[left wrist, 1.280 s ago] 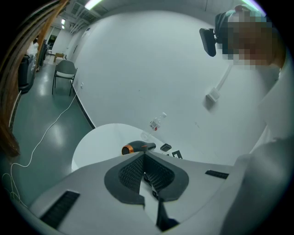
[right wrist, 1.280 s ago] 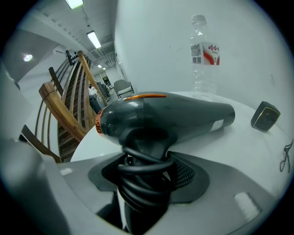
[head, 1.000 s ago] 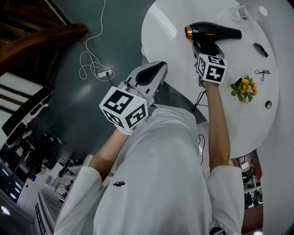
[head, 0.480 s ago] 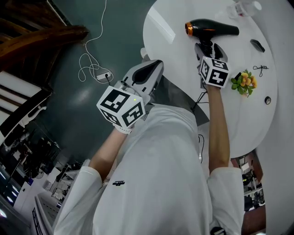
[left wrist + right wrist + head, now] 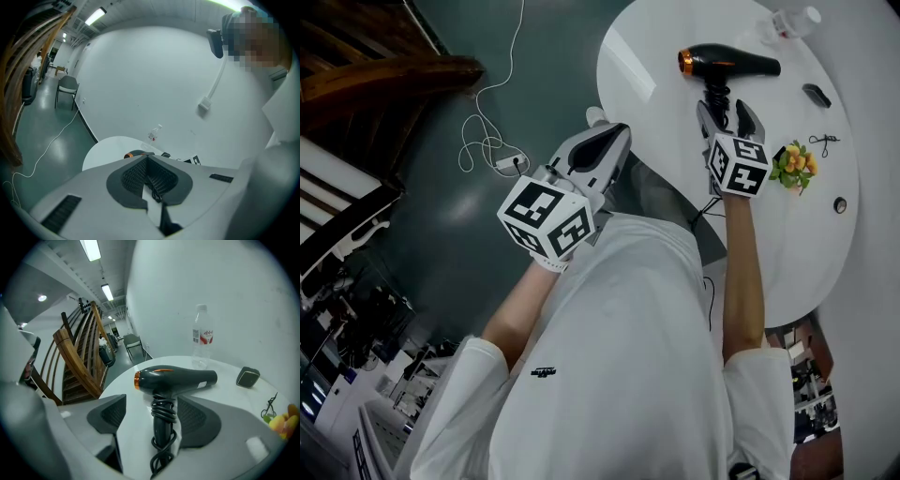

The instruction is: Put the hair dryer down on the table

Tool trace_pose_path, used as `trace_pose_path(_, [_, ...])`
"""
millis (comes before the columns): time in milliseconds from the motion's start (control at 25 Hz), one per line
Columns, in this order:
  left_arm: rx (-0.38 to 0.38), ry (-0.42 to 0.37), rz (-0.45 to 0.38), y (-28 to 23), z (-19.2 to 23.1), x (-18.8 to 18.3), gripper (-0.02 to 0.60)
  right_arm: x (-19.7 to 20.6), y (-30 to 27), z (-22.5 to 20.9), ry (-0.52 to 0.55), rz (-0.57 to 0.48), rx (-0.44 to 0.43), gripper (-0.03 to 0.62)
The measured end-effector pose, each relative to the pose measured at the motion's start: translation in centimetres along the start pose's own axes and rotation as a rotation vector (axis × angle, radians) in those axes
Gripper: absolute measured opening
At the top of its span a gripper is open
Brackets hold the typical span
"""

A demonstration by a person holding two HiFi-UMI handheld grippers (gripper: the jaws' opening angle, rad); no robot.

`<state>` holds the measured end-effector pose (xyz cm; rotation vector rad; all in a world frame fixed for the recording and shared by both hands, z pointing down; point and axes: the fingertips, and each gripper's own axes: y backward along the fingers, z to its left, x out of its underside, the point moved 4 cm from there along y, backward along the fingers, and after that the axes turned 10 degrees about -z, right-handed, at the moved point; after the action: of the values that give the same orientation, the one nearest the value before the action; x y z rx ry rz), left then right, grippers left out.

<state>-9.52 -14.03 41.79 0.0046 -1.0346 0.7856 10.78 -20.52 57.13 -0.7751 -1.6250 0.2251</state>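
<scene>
- hair dryer [image 5: 731, 64] — black, orange ring at one end
- surface [image 5: 675, 141] — plain white
- left tool [image 5: 619, 137] — pale grey, its cube in black-and-white squares
- flowers [image 5: 795, 164] — yellow-orange, green leaves
- floor [image 5: 534, 84] — dark teal

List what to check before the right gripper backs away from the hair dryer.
1. Hair dryer lies on the table: ok.
2. Right gripper jaws stand wide apart, off the handle: ok.
3. Wound cord is free of both pads: cannot tell; it sits between them.
4. Bottle stands beyond the dryer, out of the way back: ok.
5. Flowers lie beside the gripper, not touching it: ok.
6. Left gripper is shut, empty and off the table: ok.
</scene>
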Motion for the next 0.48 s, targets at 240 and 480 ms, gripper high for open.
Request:
trace_pose_path(240, [0.000,-0.016,-0.029,1.2,-0.7,-0.6,0.002,-2.0,2.4,1.8,0.027,-0.050,-0.037,0.337])
trace_pose_path(480, [0.003,-0.024,-0.058,2.2,-1.3,-1.1,0.002,-3.8,5.0,3.0,0.036,-0.105,-0.047,0.337])
